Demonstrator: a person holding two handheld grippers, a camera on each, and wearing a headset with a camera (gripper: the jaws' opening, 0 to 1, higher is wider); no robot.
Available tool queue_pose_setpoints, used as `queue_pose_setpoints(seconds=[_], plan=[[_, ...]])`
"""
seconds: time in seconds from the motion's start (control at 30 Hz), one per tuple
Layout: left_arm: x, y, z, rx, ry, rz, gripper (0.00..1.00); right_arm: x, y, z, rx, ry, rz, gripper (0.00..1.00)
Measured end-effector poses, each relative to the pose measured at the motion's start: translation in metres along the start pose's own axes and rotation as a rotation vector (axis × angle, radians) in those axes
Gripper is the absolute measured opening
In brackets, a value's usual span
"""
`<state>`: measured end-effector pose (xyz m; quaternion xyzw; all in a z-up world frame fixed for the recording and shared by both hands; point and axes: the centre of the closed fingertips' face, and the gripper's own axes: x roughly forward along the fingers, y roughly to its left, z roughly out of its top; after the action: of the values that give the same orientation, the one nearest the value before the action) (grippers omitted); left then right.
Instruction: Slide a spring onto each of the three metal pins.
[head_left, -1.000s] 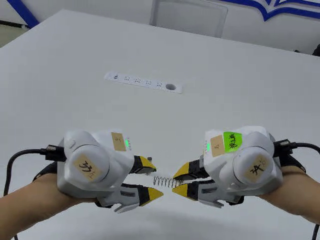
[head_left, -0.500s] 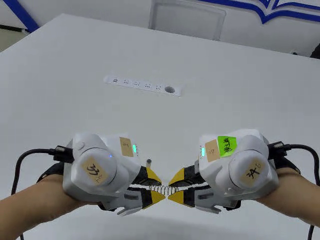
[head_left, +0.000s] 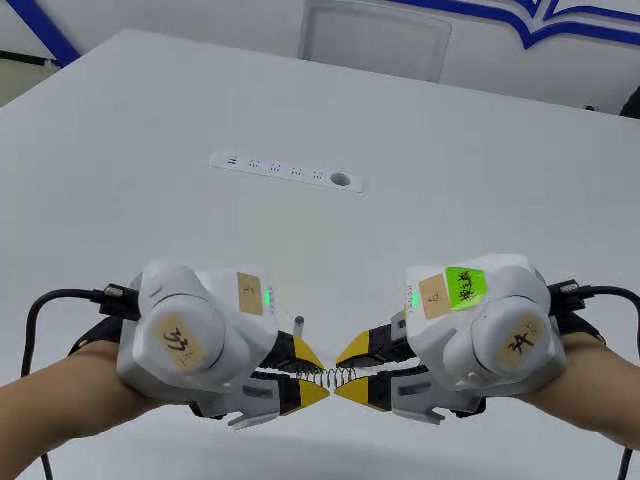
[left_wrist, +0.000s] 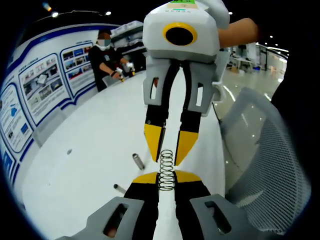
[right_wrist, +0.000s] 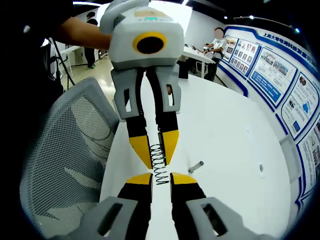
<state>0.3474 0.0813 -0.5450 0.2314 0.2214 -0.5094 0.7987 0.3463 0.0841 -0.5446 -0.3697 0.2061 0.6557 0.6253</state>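
Observation:
A short steel spring (head_left: 330, 377) hangs in the air between my two grippers, which face each other tip to tip. My right gripper (head_left: 345, 371), with the green label, is shut on one end of the spring (right_wrist: 158, 162). My left gripper (head_left: 308, 373) is shut on a thin dark pin (right_wrist: 159, 136), and the spring's other end (left_wrist: 165, 170) reaches in between its yellow tips. A loose metal pin (head_left: 298, 324) stands on the white table just behind the left gripper. In the left gripper view this pin (left_wrist: 137, 161) has a second pin (left_wrist: 119, 188) near it.
A white power strip (head_left: 286, 170) lies across the middle of the table (head_left: 150, 120). A grey chair back (head_left: 375, 35) stands at the far edge. Black cables trail from both grippers toward the person's arms. A mesh chair (right_wrist: 70, 135) sits beside the table's near edge.
The two grippers have closed the gap between them. The spring, earlier short of the left gripper's tips, now reaches in between them.

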Motion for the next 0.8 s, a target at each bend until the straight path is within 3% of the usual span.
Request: queue_pose_setpoints(seconds=[0.17, 0.23, 0.3, 0.47, 0.67, 0.8], plan=[[-0.003, 0.001, 0.001, -0.005, -0.011, -0.005, 0.10, 0.000, -0.003, -0.009, 0.035, -0.005, 0.002, 0.17], [-0.005, -0.002, 0.009, -0.019, -0.056, -0.021, 0.10, 0.000, 0.000, -0.004, 0.090, -0.060, 0.035, 0.12], [-0.005, 0.002, 0.006, -0.012, -0.046, -0.011, 0.10, -0.002, -0.005, -0.003, 0.101, -0.083, 0.020, 0.11], [-0.004, 0.003, 0.004, -0.029, -0.054, -0.021, 0.10, -0.007, -0.005, 0.004, 0.150, -0.137, 0.047, 0.11], [0.001, 0.004, 0.000, -0.021, -0.037, -0.027, 0.10, -0.007, -0.005, 0.008, 0.159, -0.149, 0.058, 0.11], [0.001, 0.005, -0.001, -0.027, -0.039, -0.022, 0.10, -0.010, -0.008, 0.018, 0.198, -0.202, 0.061, 0.11]])
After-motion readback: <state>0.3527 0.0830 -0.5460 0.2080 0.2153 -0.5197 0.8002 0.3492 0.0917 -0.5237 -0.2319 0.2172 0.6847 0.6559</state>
